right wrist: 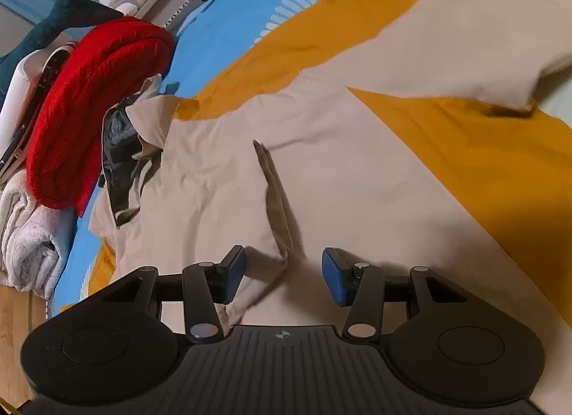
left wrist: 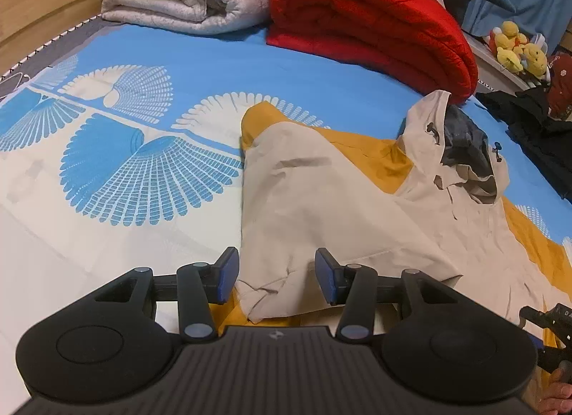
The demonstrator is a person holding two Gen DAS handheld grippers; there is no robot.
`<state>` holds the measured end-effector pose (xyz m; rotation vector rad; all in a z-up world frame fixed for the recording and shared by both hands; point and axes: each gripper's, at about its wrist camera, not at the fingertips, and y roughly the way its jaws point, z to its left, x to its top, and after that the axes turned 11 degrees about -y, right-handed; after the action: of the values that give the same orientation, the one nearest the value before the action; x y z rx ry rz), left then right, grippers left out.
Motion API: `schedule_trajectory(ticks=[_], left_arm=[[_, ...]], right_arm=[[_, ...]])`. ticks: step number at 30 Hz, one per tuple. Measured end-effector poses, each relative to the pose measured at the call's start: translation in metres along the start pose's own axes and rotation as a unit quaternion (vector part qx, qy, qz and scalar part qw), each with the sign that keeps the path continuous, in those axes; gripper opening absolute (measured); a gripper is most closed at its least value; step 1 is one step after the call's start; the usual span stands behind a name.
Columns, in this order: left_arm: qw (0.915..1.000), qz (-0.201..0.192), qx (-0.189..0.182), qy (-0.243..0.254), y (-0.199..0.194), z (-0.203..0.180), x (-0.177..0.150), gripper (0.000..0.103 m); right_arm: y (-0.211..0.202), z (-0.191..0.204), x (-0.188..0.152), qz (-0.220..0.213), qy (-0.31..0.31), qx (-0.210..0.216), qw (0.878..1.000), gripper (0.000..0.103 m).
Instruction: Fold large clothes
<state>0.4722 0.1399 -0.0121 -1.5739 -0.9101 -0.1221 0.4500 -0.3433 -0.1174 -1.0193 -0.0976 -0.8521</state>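
Beige and mustard hooded jacket [left wrist: 321,200] spread flat on the blue patterned bed sheet [left wrist: 125,150], hood towards the red folded blanket [left wrist: 371,21]. Light, soft, probably slippery shell fabric; best taken at sleeve cuff or hem edge. Left gripper [left wrist: 276,275] and right gripper [right wrist: 283,275] both spread apart, holding nothing. No containers visible.

Both wrist views low and close over the bed, facing past spread fingers, sharing jacket [left wrist: 321,207] [right wrist: 321,164] and red blanket [left wrist: 371,25] [right wrist: 96,100] beyond.
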Motion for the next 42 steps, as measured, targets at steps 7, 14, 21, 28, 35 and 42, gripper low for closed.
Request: schedule_trajectory(ticks=[7,14,21,28,35,42], left_arm=[[1.0000,0.004,0.000,-0.004,0.004,0.000,0.001,0.052],[1.0000,0.006,0.004,0.001,0.009,0.000,-0.003,0.052],[0.9995,0.024,0.005,0.020,0.024,-0.006,-0.015,0.052],[0.9977,0.063,0.009,0.023,0.048,0.002,-0.027,0.052],[0.9945,0.093,0.048,-0.002,0.060,0.013,-0.028,0.052],[0.9954,0.092,0.018,0.019,0.057,-0.001,-0.032,0.053]], right_arm=[[0.004,0.018,0.003,-0.021,-0.039,0.016,0.999,0.007],[-0.081,0.058,0.016,-0.222,-0.137,0.034,0.965,0.005],[-0.090,0.022,0.033,-0.227,-0.074,-0.151,0.959,0.012],[-0.083,0.016,0.037,-0.225,-0.077,-0.126,0.963,0.016],[-0.016,0.001,0.027,-0.022,-0.058,-0.099,0.993,0.022],[-0.022,0.009,0.033,-0.044,-0.070,-0.084,0.993,0.035]])
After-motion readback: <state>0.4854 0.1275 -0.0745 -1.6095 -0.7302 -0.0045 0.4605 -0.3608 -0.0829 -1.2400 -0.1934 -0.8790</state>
